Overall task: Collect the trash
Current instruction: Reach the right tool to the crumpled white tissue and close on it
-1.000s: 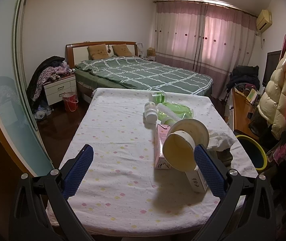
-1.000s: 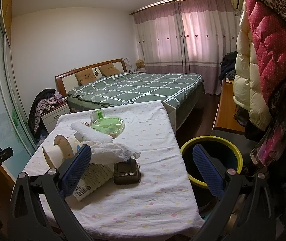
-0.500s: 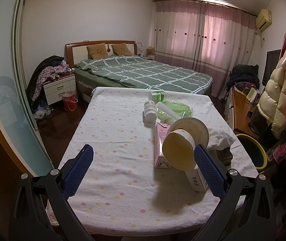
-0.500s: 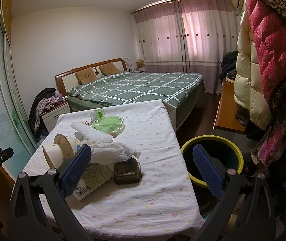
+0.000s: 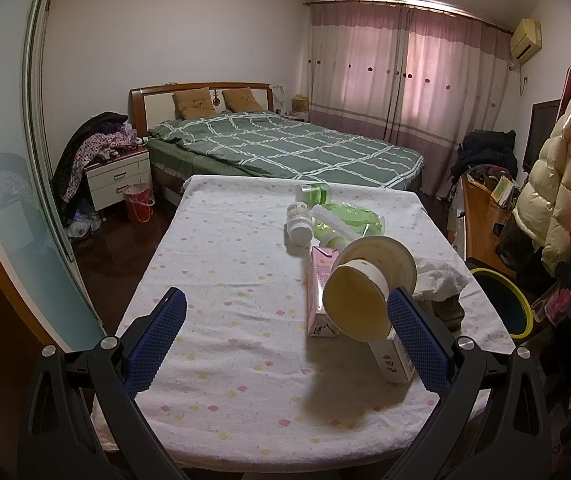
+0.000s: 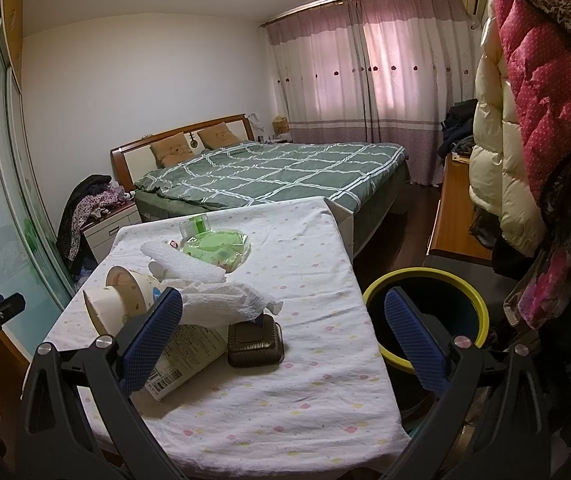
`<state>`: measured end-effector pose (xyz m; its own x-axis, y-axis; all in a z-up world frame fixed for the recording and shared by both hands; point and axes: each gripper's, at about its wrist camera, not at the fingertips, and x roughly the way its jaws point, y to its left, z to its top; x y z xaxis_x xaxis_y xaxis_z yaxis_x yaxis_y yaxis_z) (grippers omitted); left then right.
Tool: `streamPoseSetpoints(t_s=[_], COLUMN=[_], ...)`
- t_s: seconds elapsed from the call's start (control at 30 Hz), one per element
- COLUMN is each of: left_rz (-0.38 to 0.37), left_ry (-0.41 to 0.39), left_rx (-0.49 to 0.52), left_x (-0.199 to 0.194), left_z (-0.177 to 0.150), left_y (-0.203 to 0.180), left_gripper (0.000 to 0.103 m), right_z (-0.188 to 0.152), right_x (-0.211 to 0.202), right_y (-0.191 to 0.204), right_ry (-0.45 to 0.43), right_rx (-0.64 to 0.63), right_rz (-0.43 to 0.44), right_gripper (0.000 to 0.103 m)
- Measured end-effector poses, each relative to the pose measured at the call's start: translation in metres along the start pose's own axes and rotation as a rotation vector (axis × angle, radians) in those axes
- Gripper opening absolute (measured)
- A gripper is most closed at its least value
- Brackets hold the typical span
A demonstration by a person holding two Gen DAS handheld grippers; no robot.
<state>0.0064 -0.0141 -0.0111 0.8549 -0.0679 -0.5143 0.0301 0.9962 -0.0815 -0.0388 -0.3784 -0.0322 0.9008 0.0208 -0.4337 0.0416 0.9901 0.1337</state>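
Both tools hang spread and empty over the bench (image 6: 325,380), left tool (image 5: 285,344) and right tool (image 6: 285,340). Nothing is collected yet. The paper cup (image 5: 359,308), crumpled tissue (image 6: 225,304) and what may be a carton (image 6: 181,356) lie near the yellow-rimmed bin (image 6: 481,312); next comes a reach and a pinch.

Counts, table (image 5: 213,320) centre frame:
- paper cups (image 5: 359,308): one, tipped, lower right, left wrist view
- cartons: two, pink (image 5: 319,276), white (image 6: 183,354)
- white bottles (image 5: 299,224): one
- green packets (image 6: 217,248): one
- crumpled tissues (image 6: 225,304): one
- dark boxes (image 6: 255,340): one

Floor, right: yellow-rimmed bins (image 6: 425,280): one.
Bed, upper centre: pillows, two (image 5: 193,103) (image 5: 243,100).
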Motion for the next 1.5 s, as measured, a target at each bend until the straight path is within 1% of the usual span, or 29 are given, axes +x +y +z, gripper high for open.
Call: streamPoseSetpoints(t_s=[0.13,0.2,0.27,0.4,0.43,0.5,0.6,0.73,0.77,0.83,0.87,0.9,0.93,0.97,1.0,1.07,1.17,1.4,1.5], left_rz=[-0.006,-0.010,-0.012,-0.012,-0.016,-0.021,-0.015,-0.016,-0.018,-0.020,-0.020,-0.020,-0.021,-0.023,-0.025,-0.026,-0.027,-0.036,-0.043], left_ry=[0.006,0.010,0.010,0.006,0.005,0.006,0.015,0.033,0.038,0.044,0.046,0.050,0.052,0.056,0.059,0.067,0.079,0.103,0.113], left_rx=[-0.012,-0.013,-0.007,0.001,-0.001,-0.009,-0.012,-0.007,-0.006,-0.007,-0.008,-0.008,-0.010,-0.013,-0.016,-0.021,-0.027,-0.027,-0.020], left_x=[0.006,0.010,0.012,0.019,0.022,0.026,0.034,0.044,0.046,0.051,0.052,0.054,0.055,0.057,0.058,0.062,0.067,0.076,0.079], left_z=[0.000,-0.001,-0.003,-0.004,-0.005,-0.005,-0.008,-0.011,-0.012,-0.014,-0.015,-0.015,-0.016,-0.017,-0.017,-0.018,-0.021,-0.026,-0.029], left_y=[0.001,0.001,0.000,0.000,0.001,0.002,0.004,0.003,0.003,0.004,0.003,0.004,0.004,0.005,0.005,0.007,0.009,0.006,0.002], left_gripper=[0.099,0.099,0.099,0.099,0.099,0.099,0.099,0.099,0.099,0.099,0.099,0.099,0.099,0.099,0.099,0.099,0.099,0.099,0.099], right_z=[-0.006,-0.010,-0.014,-0.021,-0.022,-0.023,-0.025,-0.027,-0.026,-0.025,-0.025,-0.025,-0.026,-0.026,-0.027,-0.027,-0.025,0.005,0.016], right_x=[0.020,0.033,0.041,0.070,0.079,0.095,0.118,0.142,0.146,0.155,0.159,0.162,0.163,0.166,0.168,0.171,0.169,0.173,0.185], right_y=[0.007,0.013,0.016,0.028,0.031,0.038,0.052,0.066,0.067,0.070,0.071,0.072,0.073,0.074,0.073,0.073,0.072,0.063,0.060], right_ry=[0.034,0.059,0.053,0.093,0.112,0.141,0.175,0.210,0.217,0.234,0.244,0.254,0.263,0.276,0.291,0.307,0.293,0.218,0.210], right_rx=[-0.014,-0.021,-0.021,-0.038,-0.040,-0.045,-0.068,-0.085,-0.088,-0.082,-0.077,-0.080,-0.080,-0.076,-0.064,-0.054,-0.055,-0.063,-0.064], right_rz=[0.022,0.047,0.068,0.106,0.113,0.138,0.155,0.174,0.177,0.198,0.208,0.212,0.218,0.226,0.247,0.268,0.257,0.194,0.173], right_gripper=[0.097,0.097,0.097,0.096,0.094,0.083,0.078,0.077,0.075,0.068,0.062,0.050,0.042,0.025,0.012,0.008,0.005,0.005,0.005])
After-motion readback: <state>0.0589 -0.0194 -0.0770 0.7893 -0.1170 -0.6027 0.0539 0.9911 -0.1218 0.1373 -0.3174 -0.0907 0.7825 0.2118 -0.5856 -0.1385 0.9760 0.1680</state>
